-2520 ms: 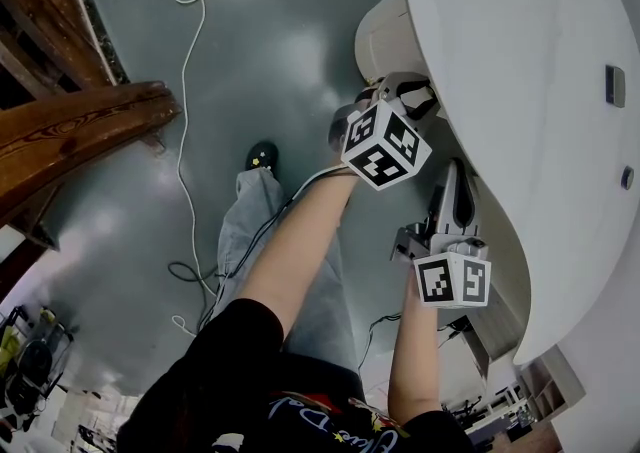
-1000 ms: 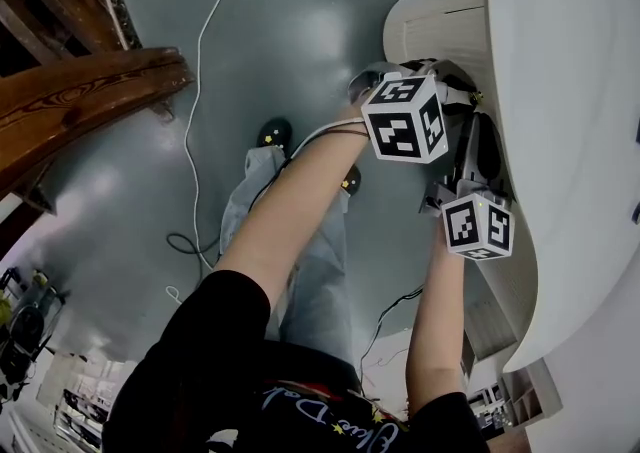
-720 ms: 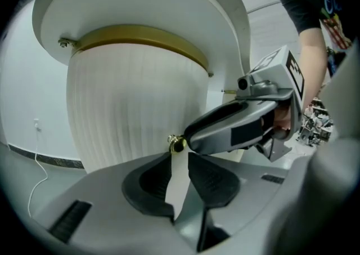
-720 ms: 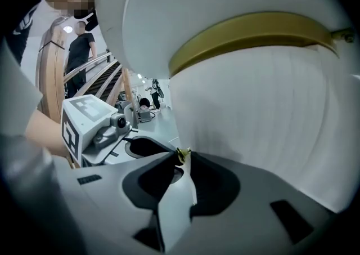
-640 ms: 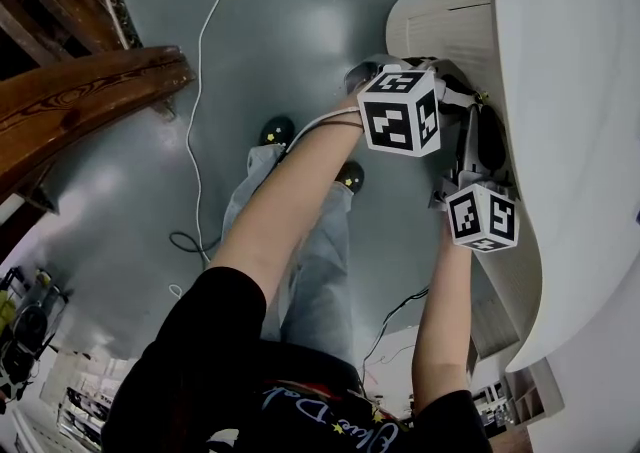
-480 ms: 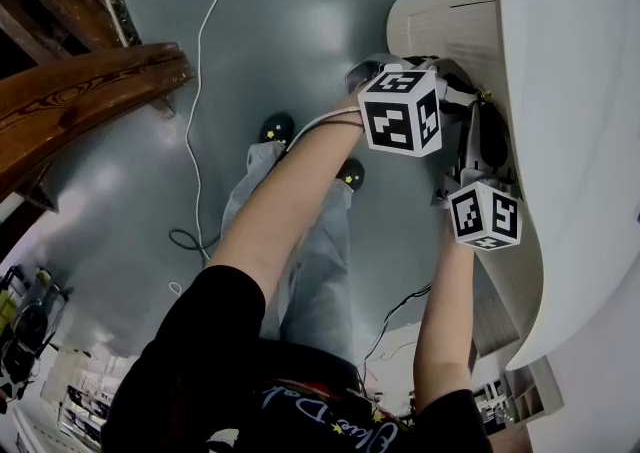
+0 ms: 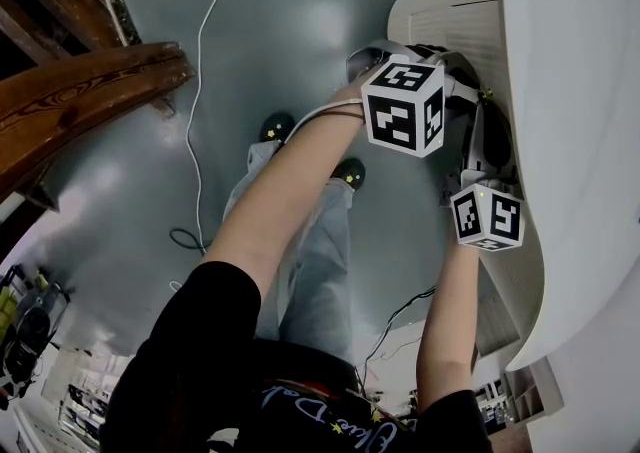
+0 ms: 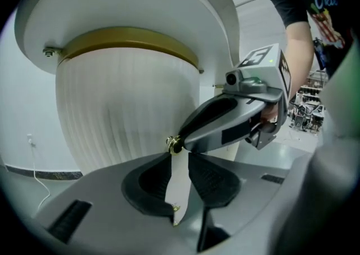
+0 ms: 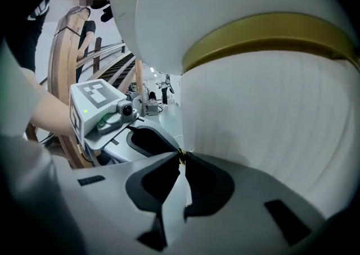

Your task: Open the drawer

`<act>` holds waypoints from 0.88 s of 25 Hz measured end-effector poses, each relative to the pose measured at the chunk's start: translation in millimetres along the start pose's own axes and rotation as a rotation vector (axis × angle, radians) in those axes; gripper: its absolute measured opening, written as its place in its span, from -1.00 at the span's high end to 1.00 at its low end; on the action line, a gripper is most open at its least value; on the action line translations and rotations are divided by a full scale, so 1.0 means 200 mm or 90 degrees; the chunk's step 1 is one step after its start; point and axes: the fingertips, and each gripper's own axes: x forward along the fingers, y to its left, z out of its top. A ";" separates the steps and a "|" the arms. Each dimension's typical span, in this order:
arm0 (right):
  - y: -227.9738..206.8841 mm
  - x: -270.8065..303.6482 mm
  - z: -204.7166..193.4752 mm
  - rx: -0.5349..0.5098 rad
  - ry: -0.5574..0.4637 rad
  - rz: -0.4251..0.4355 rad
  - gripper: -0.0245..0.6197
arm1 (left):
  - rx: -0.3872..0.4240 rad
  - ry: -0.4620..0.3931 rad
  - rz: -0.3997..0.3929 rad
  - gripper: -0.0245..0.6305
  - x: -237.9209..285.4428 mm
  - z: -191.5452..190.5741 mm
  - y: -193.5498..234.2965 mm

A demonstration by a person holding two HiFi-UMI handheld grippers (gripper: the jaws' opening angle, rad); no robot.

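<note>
Drawer (image 8: 124, 107) sits shut, by the look of it, in the curved front of the round white bench (image 8: 140, 0), just under a dull gold band (image 8: 129, 40) and the overhanging top. Its face is white, finely ribbed with upright grooves, and bowed outward like a drum. A tiny brass knob (image 9: 181, 155) stands out from it, round, shiny and likely to slip from a poor grip. The right gripper (image 9: 181, 161) is clenched on that knob, its tips meeting around it. The left gripper (image 8: 180, 161) has its jaws apart with nothing pressed between the black rubbery pads. The ribbed face shows through the gap, and its tips sit just beside the knob.

The step in hand looks like the pull. It calls for a firm, square hold on the knob and a draw straight out along the drawer's slide, not sideways, since the face curves away on both sides. The left gripper is best held out of the path. Below lies a smooth grey floor (image 7: 300, 41) with a thin white cable (image 7: 195, 91).
</note>
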 end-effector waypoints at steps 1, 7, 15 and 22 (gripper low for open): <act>0.00 0.00 0.00 -0.008 0.000 0.002 0.86 | 0.010 0.004 -0.004 0.64 0.00 0.00 0.00; 0.00 -0.01 0.01 -0.055 0.008 0.002 0.87 | 0.034 0.012 -0.008 0.77 0.00 0.02 0.02; 0.00 0.00 0.01 -0.059 0.018 -0.006 0.87 | 0.033 0.019 -0.012 0.77 0.00 0.03 0.03; 0.00 0.00 0.01 -0.048 0.013 -0.009 0.87 | 0.025 0.014 -0.017 0.78 -0.01 0.02 0.03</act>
